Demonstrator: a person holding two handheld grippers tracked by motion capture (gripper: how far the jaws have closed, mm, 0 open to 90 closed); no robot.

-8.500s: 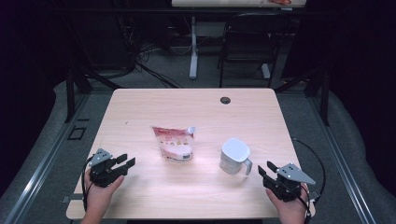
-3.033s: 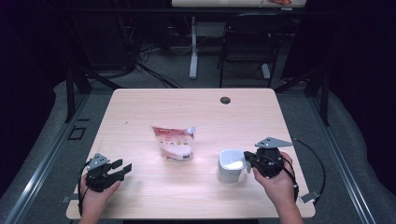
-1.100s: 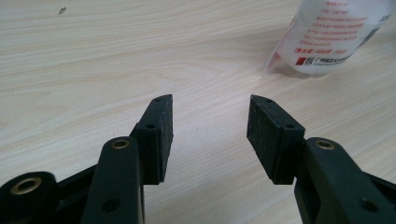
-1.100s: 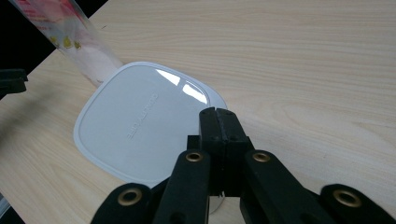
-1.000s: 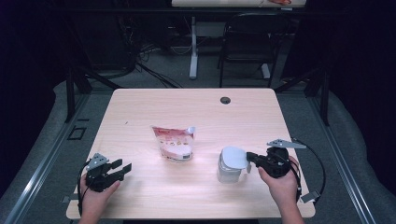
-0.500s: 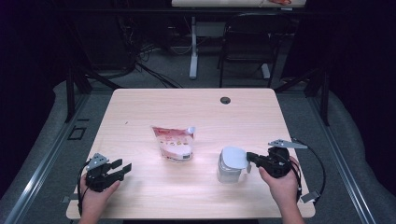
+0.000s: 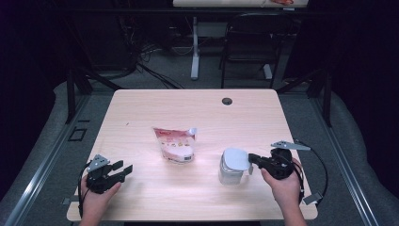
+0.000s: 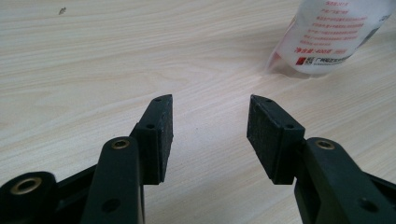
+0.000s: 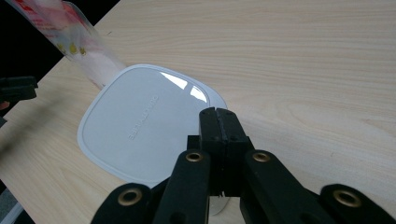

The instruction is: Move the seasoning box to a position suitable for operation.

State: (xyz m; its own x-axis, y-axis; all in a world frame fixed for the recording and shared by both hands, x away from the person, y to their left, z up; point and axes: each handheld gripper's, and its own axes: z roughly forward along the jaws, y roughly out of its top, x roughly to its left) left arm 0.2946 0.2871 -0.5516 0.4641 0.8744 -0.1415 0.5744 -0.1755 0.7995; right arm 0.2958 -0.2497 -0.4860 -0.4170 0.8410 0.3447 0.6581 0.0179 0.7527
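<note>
Right, my right gripper has its jaws pressed together at the lidded white jug, near right on the table. Probably rigid, smooth, slippery; the handle looks safest. My left gripper sits spread, empty.

Right gripper jaws pressed together over white lid, red-printed pouch beyond, wooden table

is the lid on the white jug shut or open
Shut. The white lid lies flat over the top of the white jug, with no gap showing along its rim in the right gripper view.
</note>
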